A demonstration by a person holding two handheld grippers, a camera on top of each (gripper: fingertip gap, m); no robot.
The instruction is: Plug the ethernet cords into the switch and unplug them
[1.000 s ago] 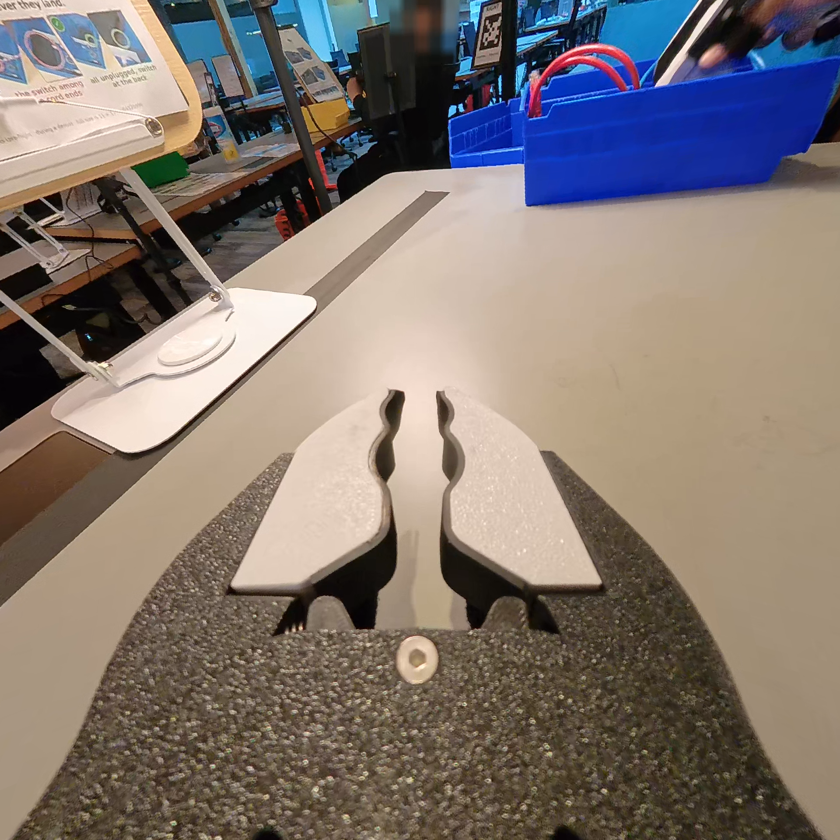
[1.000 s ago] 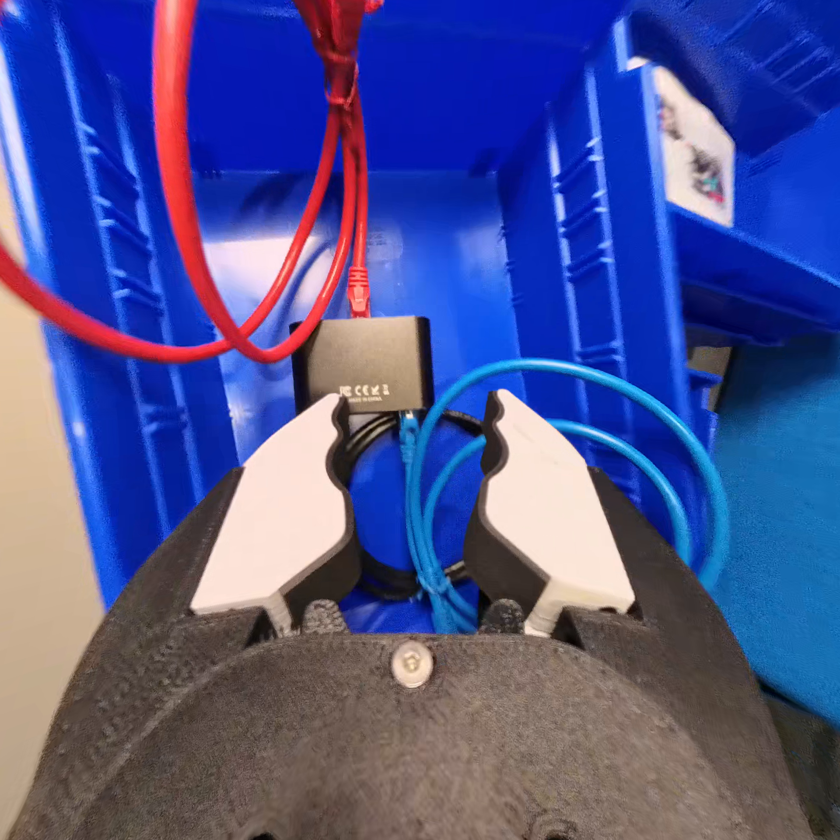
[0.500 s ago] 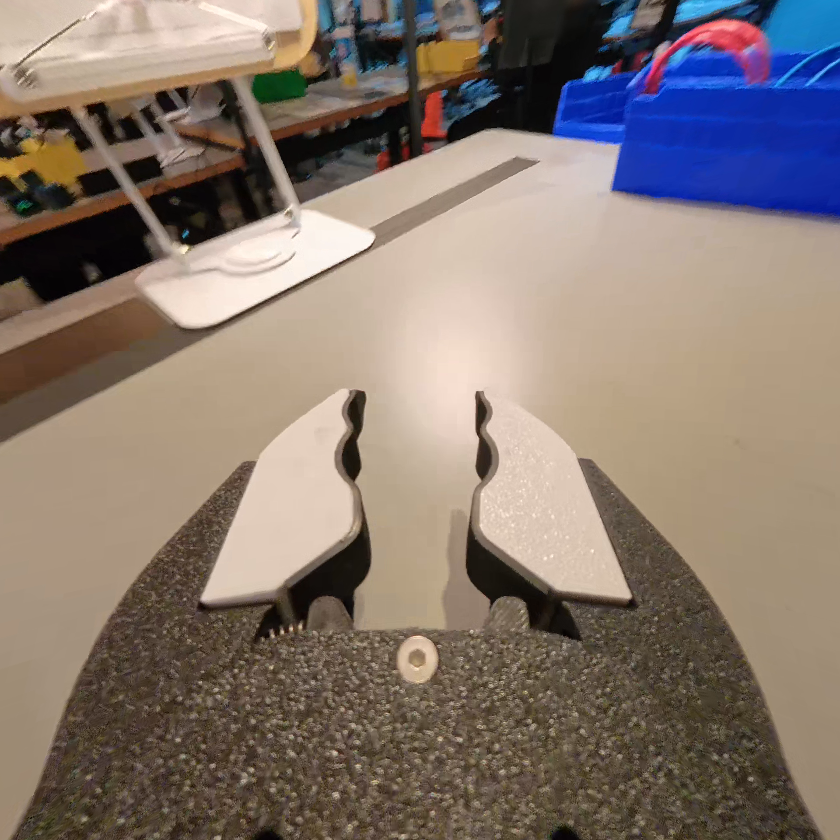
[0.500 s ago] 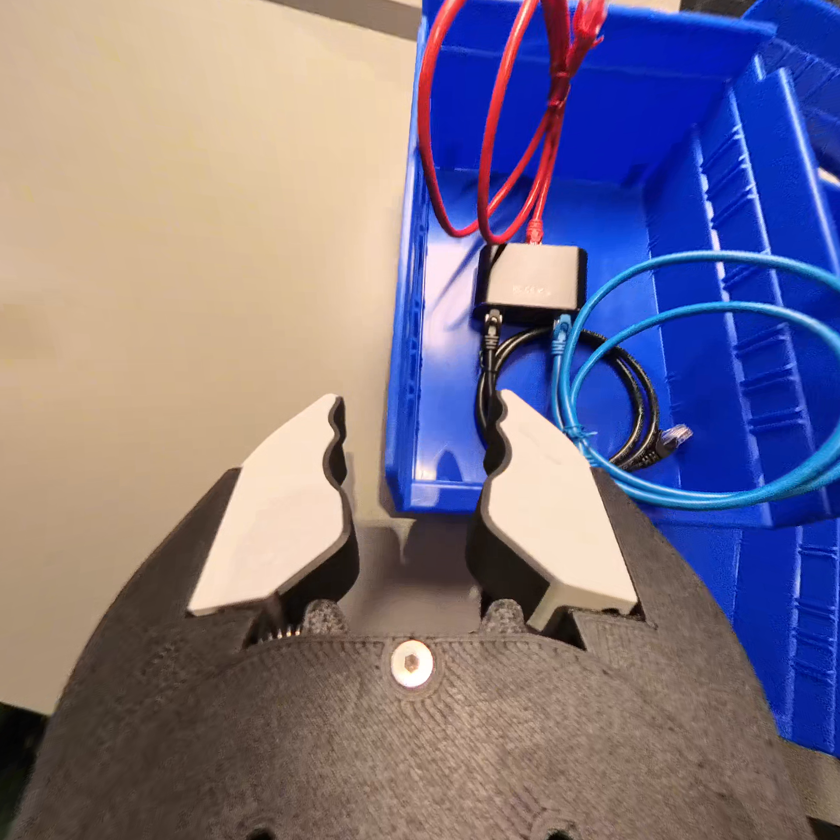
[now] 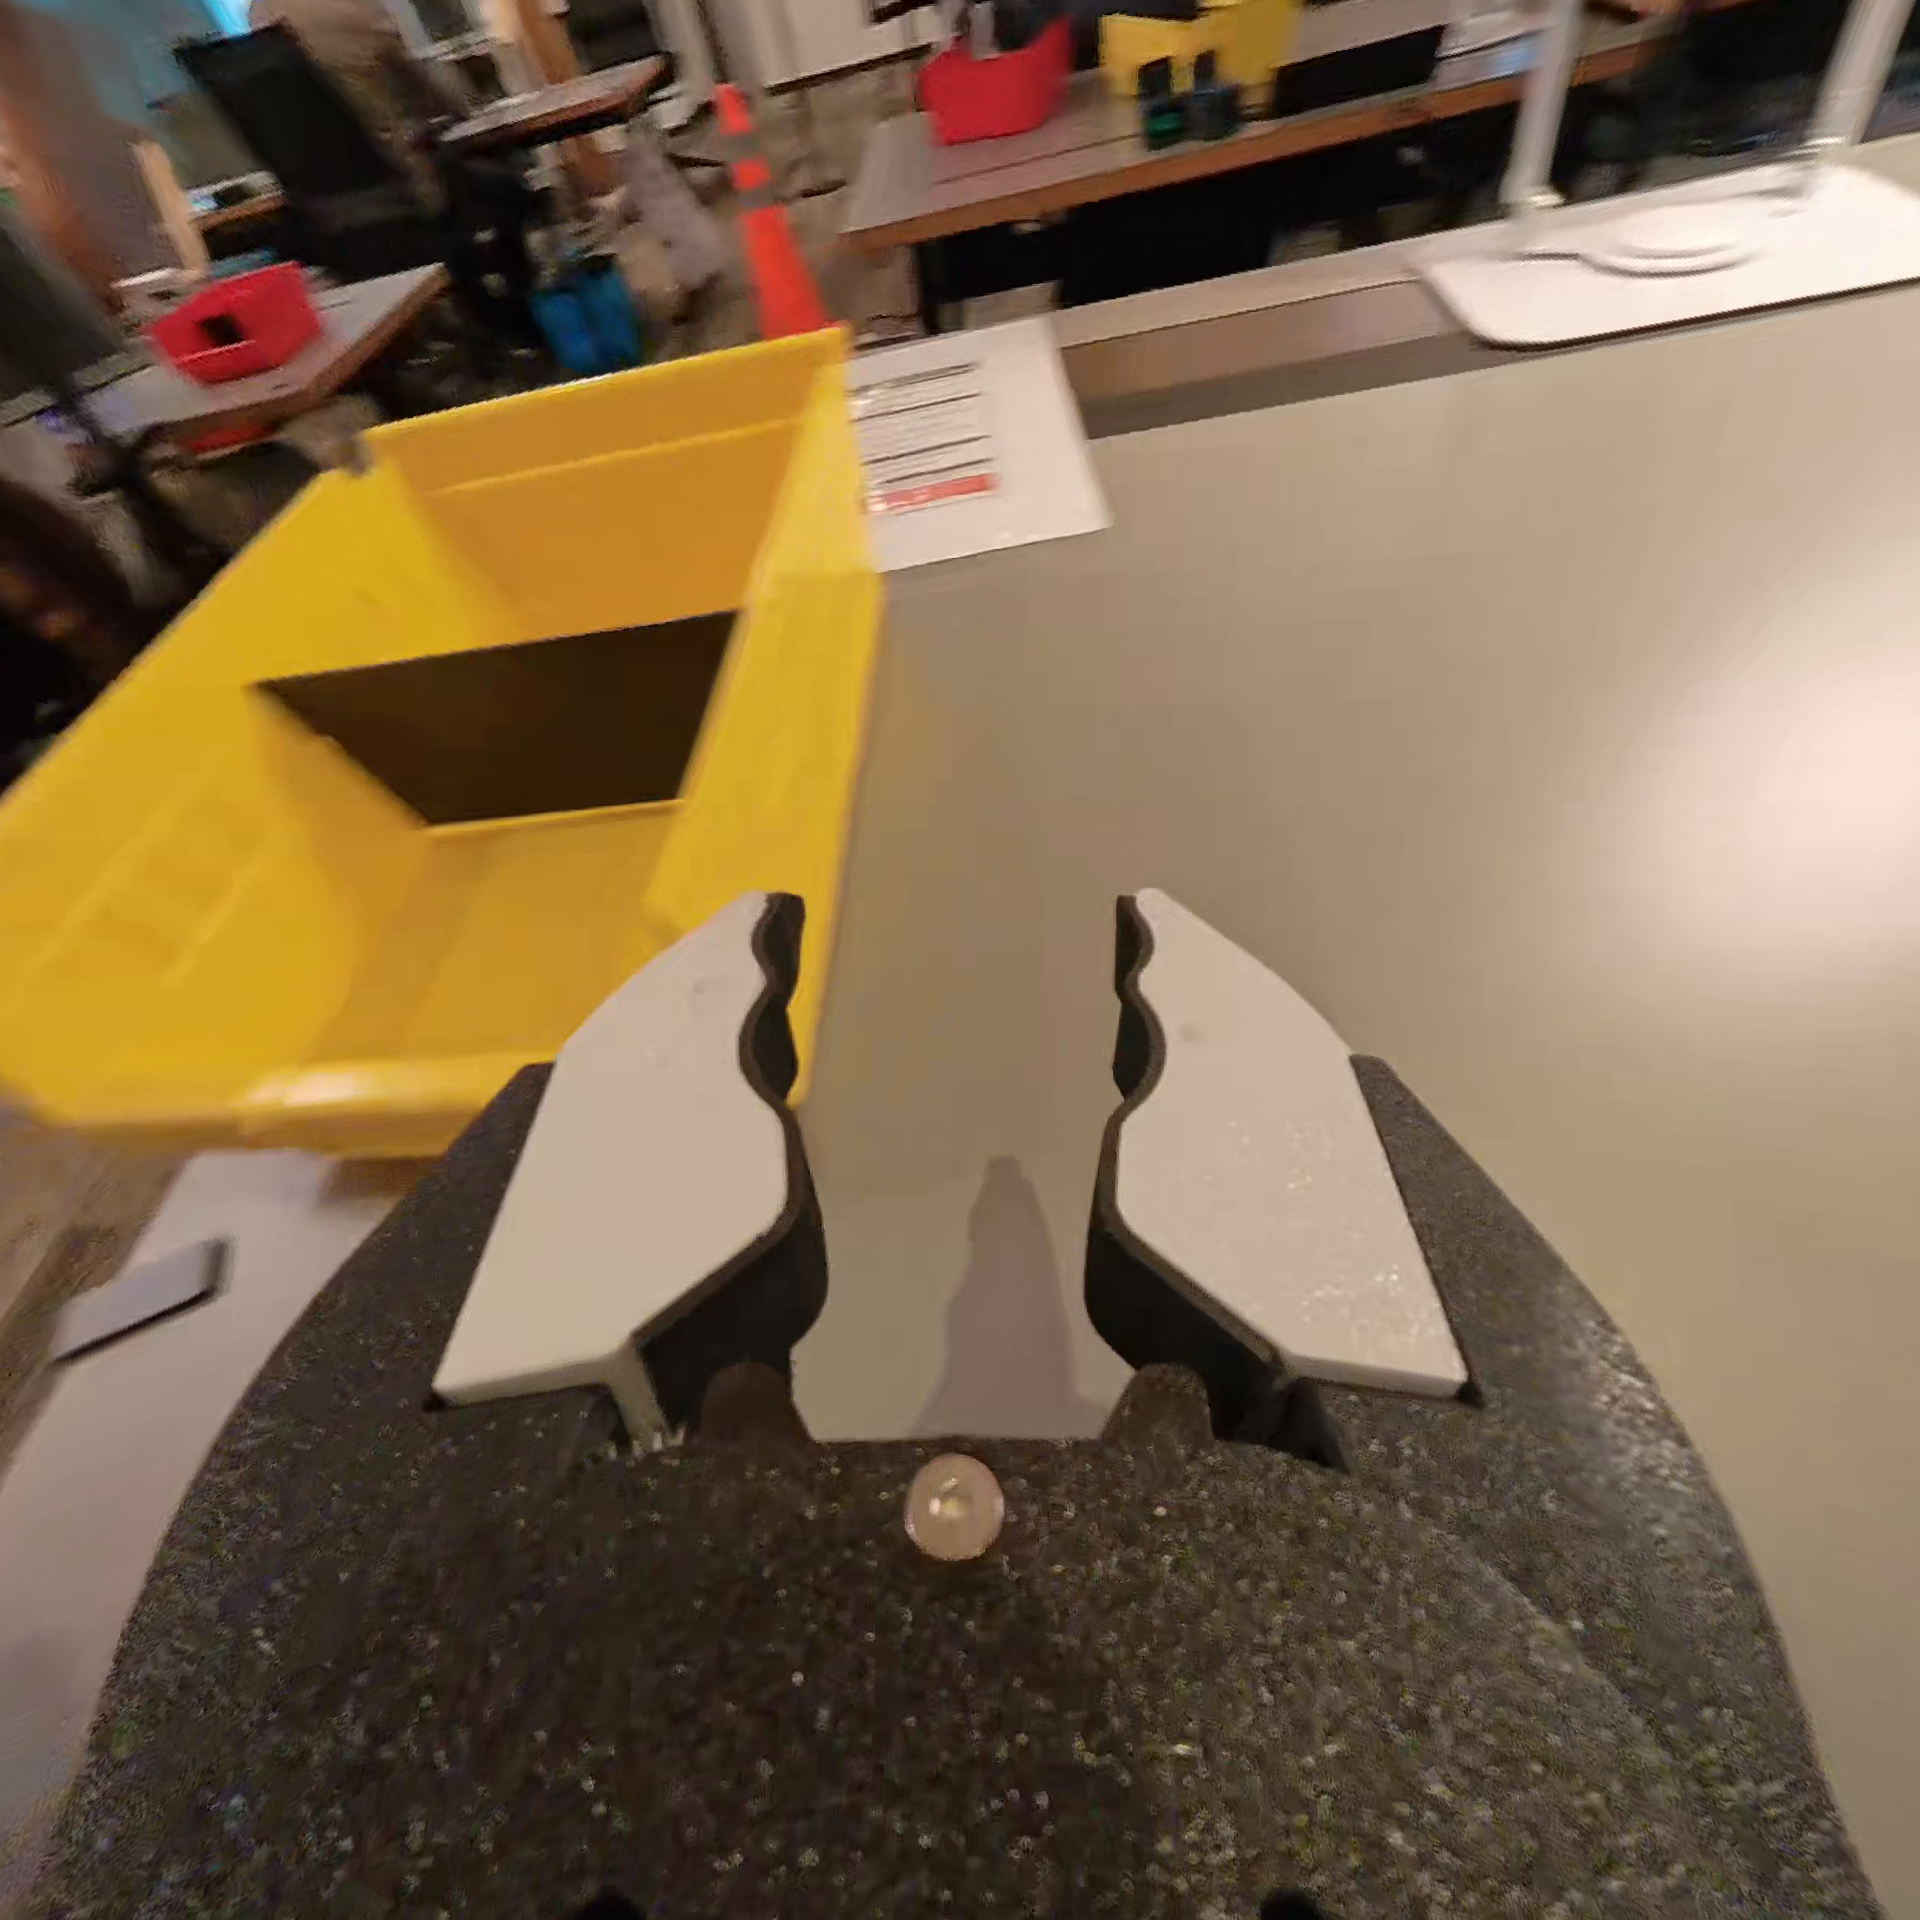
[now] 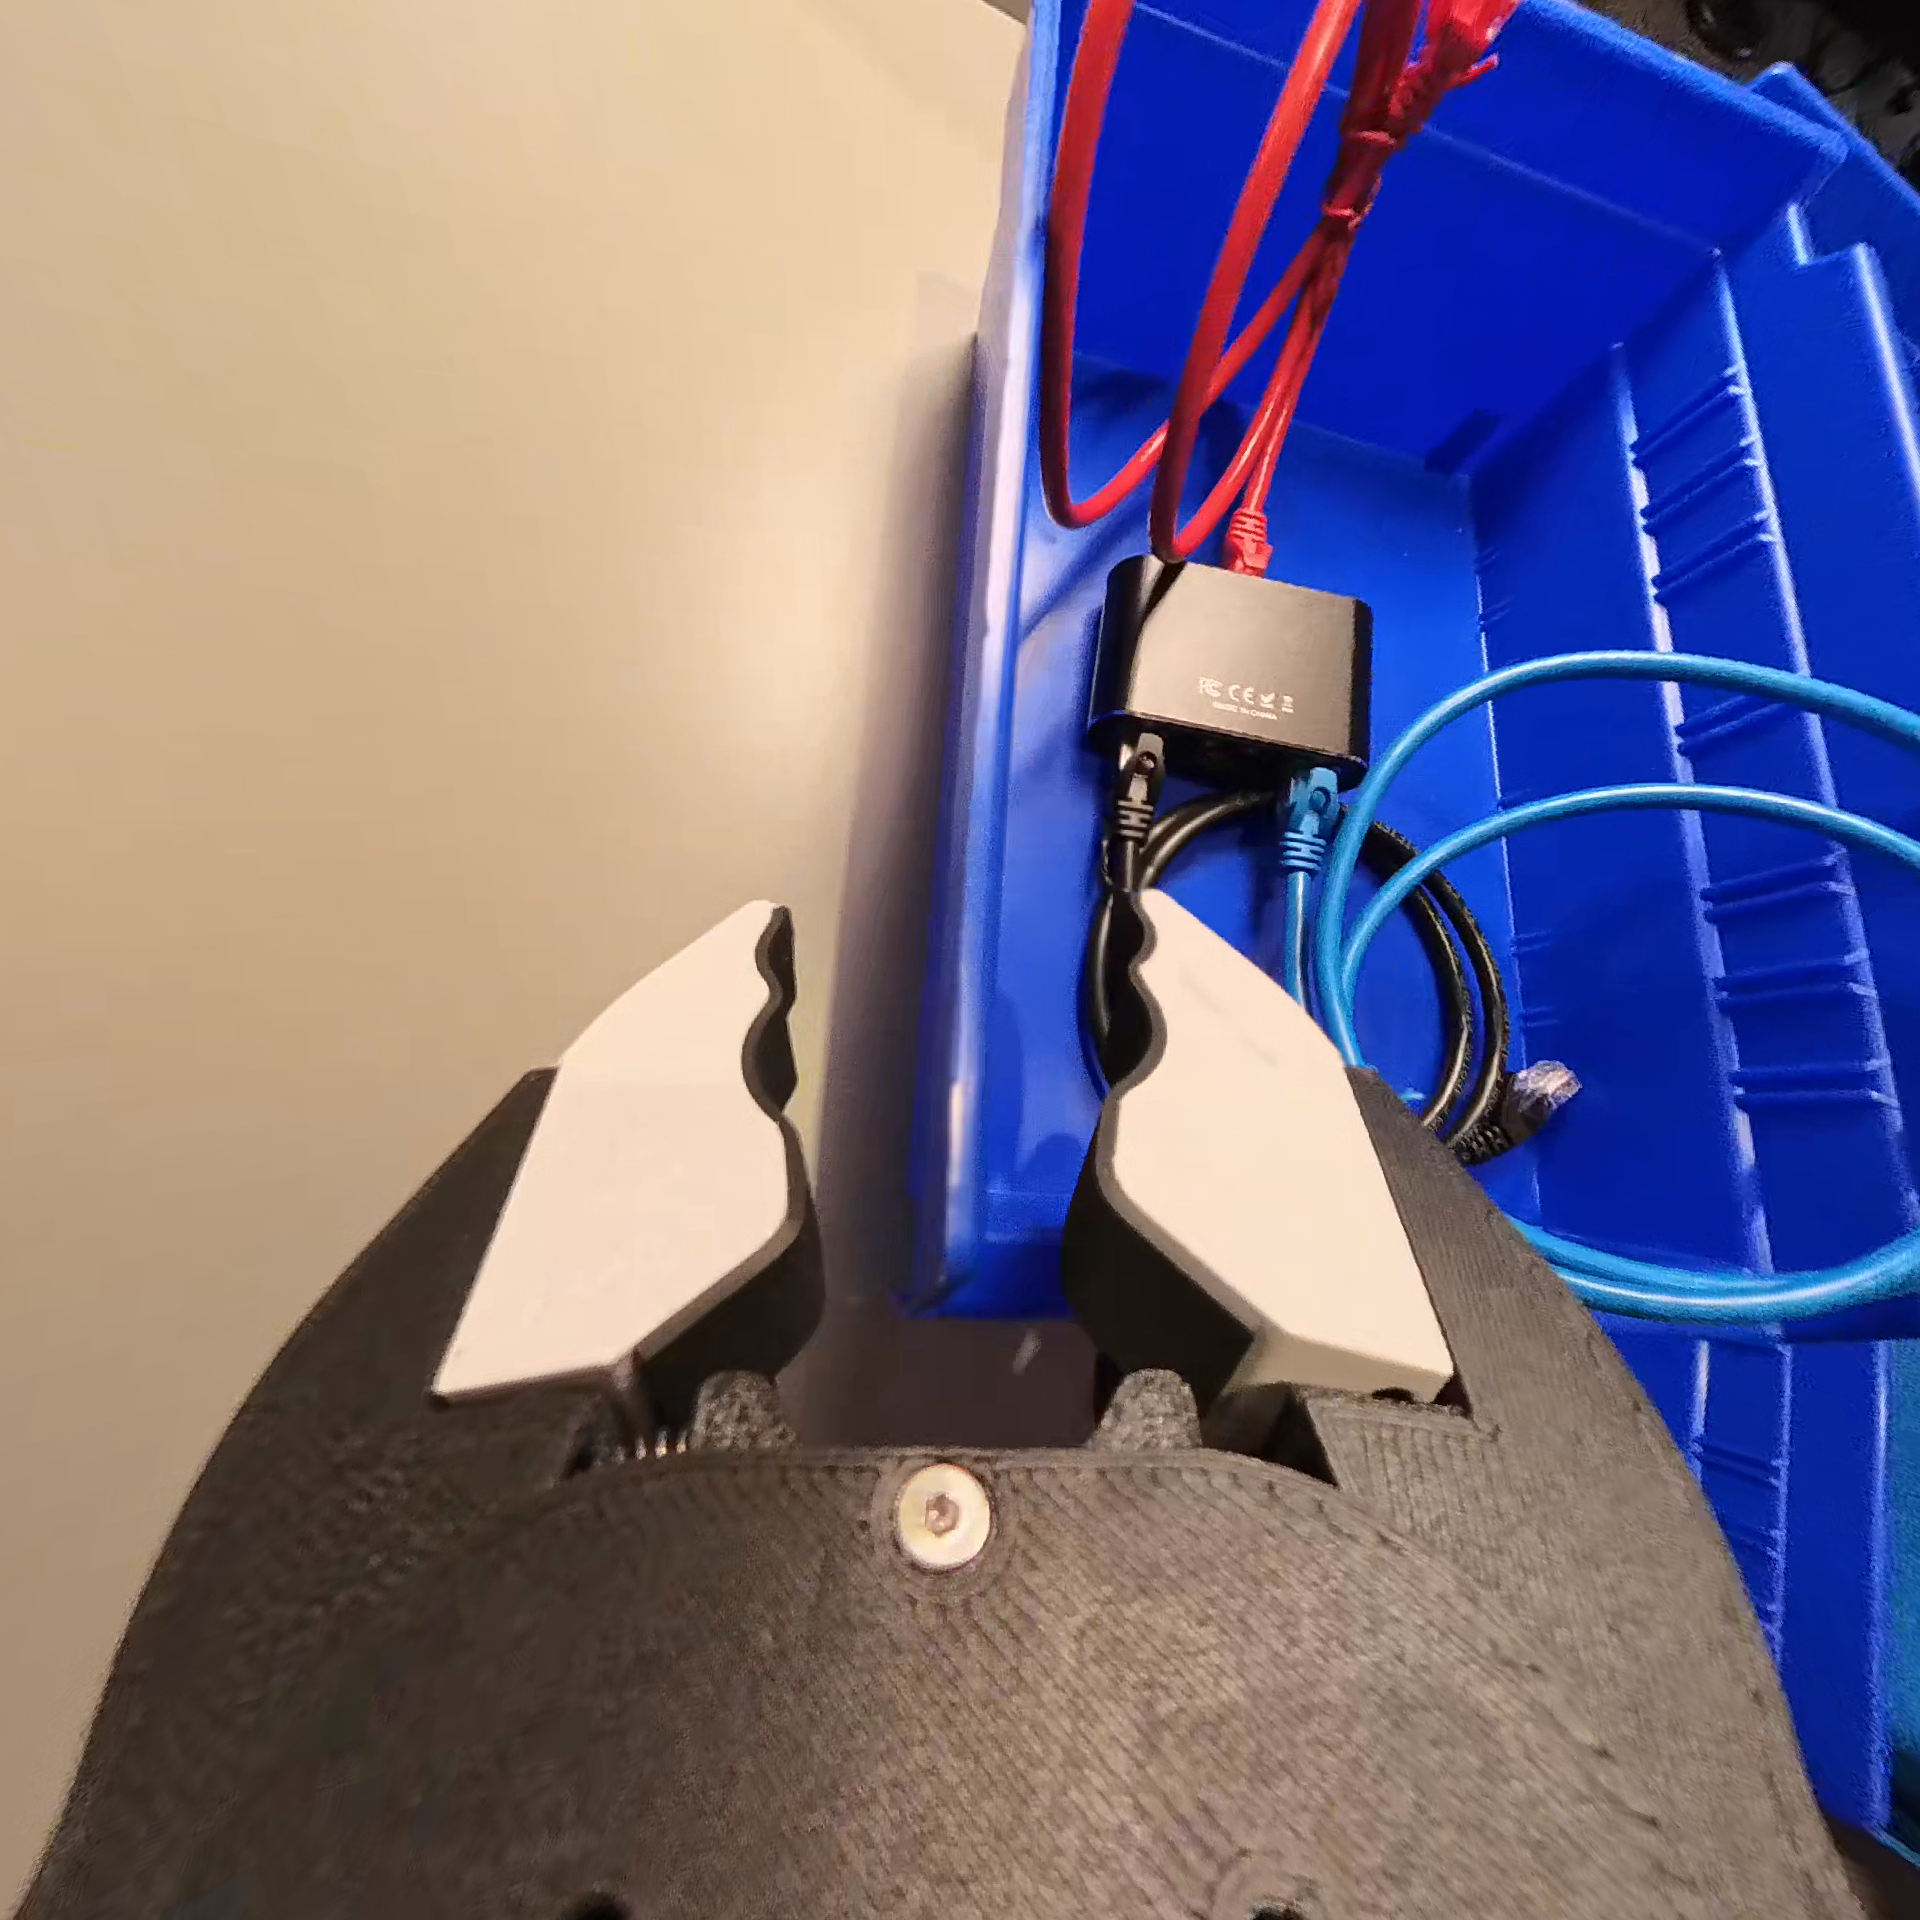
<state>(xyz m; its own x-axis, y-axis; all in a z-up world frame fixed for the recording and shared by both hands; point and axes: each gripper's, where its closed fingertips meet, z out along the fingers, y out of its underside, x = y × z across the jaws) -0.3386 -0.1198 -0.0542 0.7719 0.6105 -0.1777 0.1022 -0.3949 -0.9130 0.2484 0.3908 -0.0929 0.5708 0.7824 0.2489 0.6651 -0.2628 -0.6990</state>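
Black switch (image 6: 1231,665) — red, black, blue cords plugged

Switch and cords in a bin on the tabletop

The switch (image 6: 1231,670) lies inside the bin (image 6: 977,935), cords (image 6: 1299,831) plugged into its near and far sides; another bin (image 5: 312,935) sits left on the tabletop (image 5: 1455,727), a sheet (image 5: 966,447) behind it.

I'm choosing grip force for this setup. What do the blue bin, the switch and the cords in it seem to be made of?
Blue bin: looks like glossy moulded plastic, with ribbed walls and sheen.
Switch: a black casing with a satin sheen, plastic or metal; I cannot tell which.
Red cord, blue cord and black cord: smooth flexible jackets, probably rubbery plastic, since they hold loose coils.
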